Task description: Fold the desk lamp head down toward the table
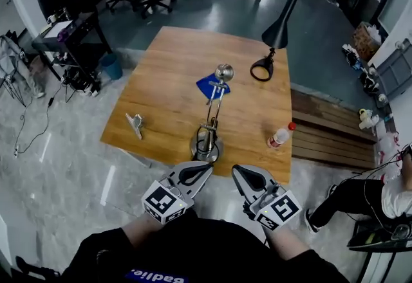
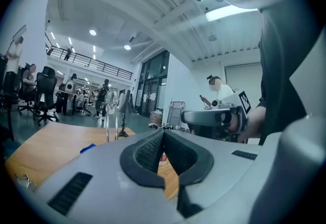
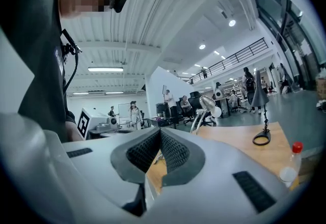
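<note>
Silver lamp (image 1: 211,114) stands mid counter (image 1: 161,63), close to the near edge. Its round base (image 1: 205,150) is flat on the wood, and thin twin rods lean up and away to a small domed lamp head (image 1: 224,72). The head shows over a blue cloth (image 1: 207,87) in the head view; can't tell if they touch. A black lamp (image 1: 278,29) is far right and well apart, and a bottle (image 1: 279,137) lies right of the base. I take the silver one as the target since it is nearest. The left claw (image 1: 195,173) and right claw (image 1: 248,177) hover side by side just short of the near edge, pointing level at the lamp without touching it. Both are pressed together with nothing between the pads. Handling guess: metal, stiff and smooth, so the pads may slip on the polished dome and rods. The head looks light and the base is probably weighted, but the lamp is tall and thin, so a push high up could tip or slide it. The joints likely have friction and need a steady push, not a jerk. Best hold looks like one claw pinning the base or the lower bracket, while the other takes the neck just behind the head, or presses on top of the dome, and swings it down. Both claws need opening first for any grip.
</note>
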{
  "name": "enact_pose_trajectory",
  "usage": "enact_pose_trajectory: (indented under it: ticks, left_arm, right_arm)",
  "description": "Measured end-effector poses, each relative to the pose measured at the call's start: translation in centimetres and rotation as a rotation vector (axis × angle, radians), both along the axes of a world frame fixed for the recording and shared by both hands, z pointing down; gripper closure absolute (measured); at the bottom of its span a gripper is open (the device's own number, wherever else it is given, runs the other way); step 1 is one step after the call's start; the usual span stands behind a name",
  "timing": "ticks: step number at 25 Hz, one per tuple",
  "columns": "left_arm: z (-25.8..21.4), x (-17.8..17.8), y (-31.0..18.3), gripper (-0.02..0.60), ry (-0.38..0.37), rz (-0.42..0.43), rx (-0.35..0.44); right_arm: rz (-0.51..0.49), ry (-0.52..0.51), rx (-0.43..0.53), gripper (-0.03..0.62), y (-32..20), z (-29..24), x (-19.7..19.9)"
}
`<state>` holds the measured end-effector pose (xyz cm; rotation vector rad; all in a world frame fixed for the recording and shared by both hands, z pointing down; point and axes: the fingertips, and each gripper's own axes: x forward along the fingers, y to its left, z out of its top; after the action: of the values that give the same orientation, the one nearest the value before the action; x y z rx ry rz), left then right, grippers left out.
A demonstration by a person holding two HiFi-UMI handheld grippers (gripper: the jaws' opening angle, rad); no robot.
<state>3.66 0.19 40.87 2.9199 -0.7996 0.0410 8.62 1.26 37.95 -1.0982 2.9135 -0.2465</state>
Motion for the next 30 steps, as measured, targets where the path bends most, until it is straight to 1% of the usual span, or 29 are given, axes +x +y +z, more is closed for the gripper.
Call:
enact_pose_trajectory:
  ticks: [3, 10, 13, 16, 19, 22, 23, 25, 27, 30]
  left_arm:
    - [0.8, -1.2, -2.7, 0.574, -0.033, 0.042, 0.003]
    - [4.7, -3.9, -7.5, 0.574, -0.045, 0.148, -0.065]
    - [6.5, -4.3, -8.8, 0.572, -0.071, 0.198, -0.082]
    - [7.9, -4.1, -9.9, 0.572, -0.086, 0.219, -0.095]
    - [9.0, -3.8, -10.8, 0.572, -0.109, 0.233, -0.096]
    - [10.7, -3.2, -11.6, 0.569, -0.146, 0.222, -0.112]
    - [11.3, -3.0, -11.8, 0.558, -0.154, 0.216, -0.118]
    - [12.2, -2.6, -12.2, 0.513, -0.165, 0.209, -0.130]
    - [13.0, -2.1, -12.6, 0.472, -0.170, 0.202, -0.142]
    - [13.7, -1.4, -13.4, 0.428, -0.167, 0.181, -0.151]
  right_arm:
    - [0.028, 0.009, -0.008, 0.588, -3.3, -0.5, -1.3]
    - [0.112, 0.022, -0.038, 0.588, -9.7, -0.2, -3.5]
    - [0.130, 0.016, -0.058, 0.588, -11.9, -0.2, -3.8]
    - [0.128, 0.007, -0.091, 0.588, -13.4, -0.1, -3.6]
    - [0.102, -0.008, -0.135, 0.586, -14.6, 0.3, -3.4]
    - [0.073, -0.020, -0.173, 0.578, -15.8, 0.9, -2.8]
    - [0.060, -0.025, -0.185, 0.563, -16.3, 1.0, -2.6]
    - [0.030, -0.036, -0.212, 0.525, -17.1, 1.2, -2.4]
    - [0.005, -0.039, -0.233, 0.503, -18.0, 1.3, -2.2]
    - [-0.023, -0.039, -0.265, 0.485, -19.2, 1.4, -1.9]
